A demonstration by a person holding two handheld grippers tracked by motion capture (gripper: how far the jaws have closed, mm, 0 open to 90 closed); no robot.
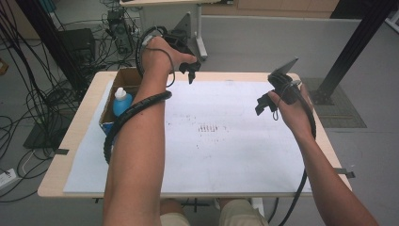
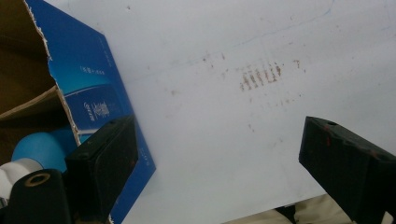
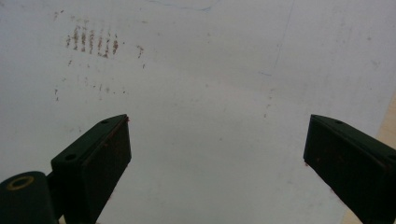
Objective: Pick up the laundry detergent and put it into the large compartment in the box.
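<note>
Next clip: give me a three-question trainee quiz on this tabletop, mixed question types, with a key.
1. True or false: the left gripper is clamped on the blue bottle.
2. Where does the blue bottle stand?
A. on the white sheet
B. inside the open cardboard box
C. between the right gripper's jaws
3. Fill in: the jaws of the right gripper stand ___ with nothing between them.

Key
1. False: its jaws stand apart and hold nothing.
2. B, at the table's left edge in the high view.
3. open, over the white sheet and its brownish marks.
</note>
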